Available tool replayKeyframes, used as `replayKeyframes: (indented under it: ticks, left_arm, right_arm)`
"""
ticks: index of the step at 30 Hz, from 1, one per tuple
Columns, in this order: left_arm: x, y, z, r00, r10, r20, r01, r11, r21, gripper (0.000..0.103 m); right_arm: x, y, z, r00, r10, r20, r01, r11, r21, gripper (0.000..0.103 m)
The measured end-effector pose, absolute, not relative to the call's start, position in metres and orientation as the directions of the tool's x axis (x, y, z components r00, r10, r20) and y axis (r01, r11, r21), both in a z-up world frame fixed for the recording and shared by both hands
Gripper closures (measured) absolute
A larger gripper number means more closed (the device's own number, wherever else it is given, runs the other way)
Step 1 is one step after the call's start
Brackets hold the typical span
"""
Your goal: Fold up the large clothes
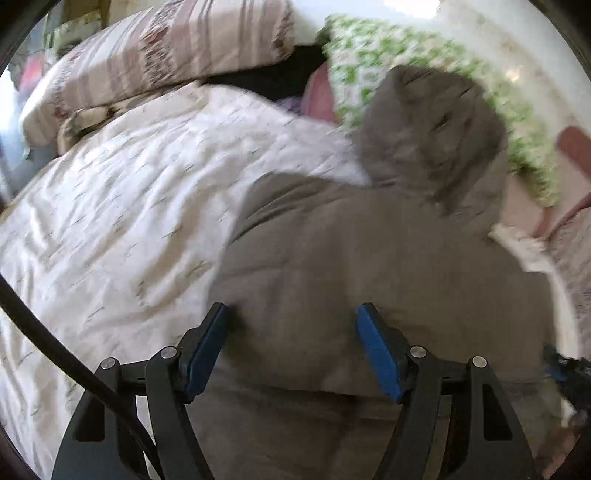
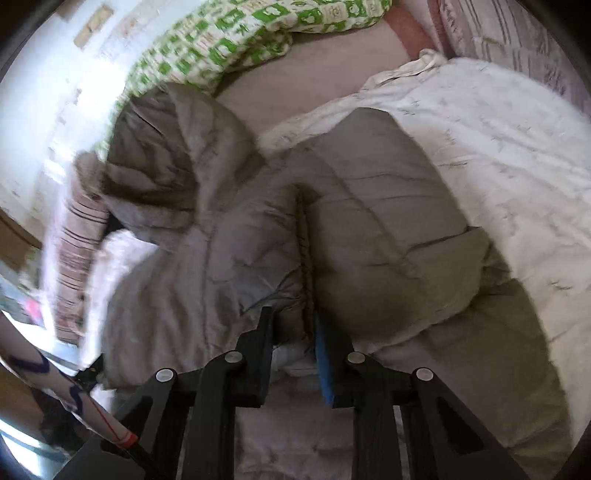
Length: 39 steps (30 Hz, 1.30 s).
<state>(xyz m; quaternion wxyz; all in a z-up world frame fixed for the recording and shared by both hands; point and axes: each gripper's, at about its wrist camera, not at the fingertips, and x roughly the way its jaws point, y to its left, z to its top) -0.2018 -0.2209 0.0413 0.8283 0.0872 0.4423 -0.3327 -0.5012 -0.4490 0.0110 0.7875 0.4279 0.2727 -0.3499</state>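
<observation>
Lying on the bed, the grey jacket (image 2: 369, 221) is pinched by the right hand-held gripper (image 2: 293, 325); left hand-held gripper (image 1: 291, 314) gapes empty.

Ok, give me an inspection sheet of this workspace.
Surface: bed with a rumpled white quilt.
Job's things: grey hooded puffer jacket on the quilt, hood toward the pillows.
Clutter: green-patterned pillow, striped pillow.
Grippers: left gripper open over the jacket; right gripper narrow, jacket edge between its fingers, grip not certain.
Cables: black cable by the left gripper.
Surroundings: white wall.
</observation>
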Motion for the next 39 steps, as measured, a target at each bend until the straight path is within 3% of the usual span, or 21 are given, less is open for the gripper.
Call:
replayKeyframes:
  ticks: [4, 9, 12, 16, 19, 24, 27, 39]
  left_arm:
    - [-0.196, -0.224, 0.025, 0.36, -0.431, -0.827, 0.62, 0.773, -0.134, 0.026]
    - [-0.2, -0.217, 0.035, 0.391, -0.438, -0.81, 0.607, 0.784, -0.131, 0.028]
    - [-0.215, -0.21, 0.063, 0.475, -0.472, -0.743, 0.609, 0.785, -0.11, 0.028]
    - [-0.237, -0.219, 0.09, 0.554, -0.524, -0.647, 0.643, 0.763, -0.067, 0.028]
    - [-0.258, -0.239, 0.089, 0.528, -0.569, -0.631, 0.708, 0.705, -0.044, 0.028]
    - [-0.265, -0.267, 0.057, 0.5, -0.503, -0.705, 0.734, 0.678, 0.036, 0.027]
    - [-0.261, -0.27, 0.046, 0.488, -0.481, -0.729, 0.723, 0.69, 0.028, 0.021]
    - [-0.26, -0.271, 0.041, 0.498, -0.476, -0.725, 0.711, 0.702, 0.027, 0.018]
  right_arm:
    - [-0.487, -0.446, 0.002, 0.535, -0.346, -0.771, 0.825, 0.411, 0.388, 0.08]
    - [-0.49, -0.439, 0.016, 0.5, -0.388, -0.774, 0.841, 0.429, 0.329, 0.075]
    - [-0.506, -0.426, 0.039, 0.444, -0.495, -0.747, 0.879, 0.405, 0.254, 0.073]
    - [-0.506, -0.411, 0.068, 0.407, -0.663, -0.629, 0.896, 0.422, 0.136, 0.073]
    - [-0.487, -0.412, 0.061, 0.48, -0.604, -0.637, 0.849, 0.502, 0.163, 0.073]
    - [-0.458, -0.415, 0.036, 0.477, -0.523, -0.706, 0.815, 0.564, 0.133, 0.073]
    - [-0.459, -0.428, 0.016, 0.47, -0.461, -0.753, 0.819, 0.546, 0.177, 0.073]
    - [-0.438, -0.41, 0.013, 0.382, -0.543, -0.748, 0.818, 0.576, -0.001, 0.072]
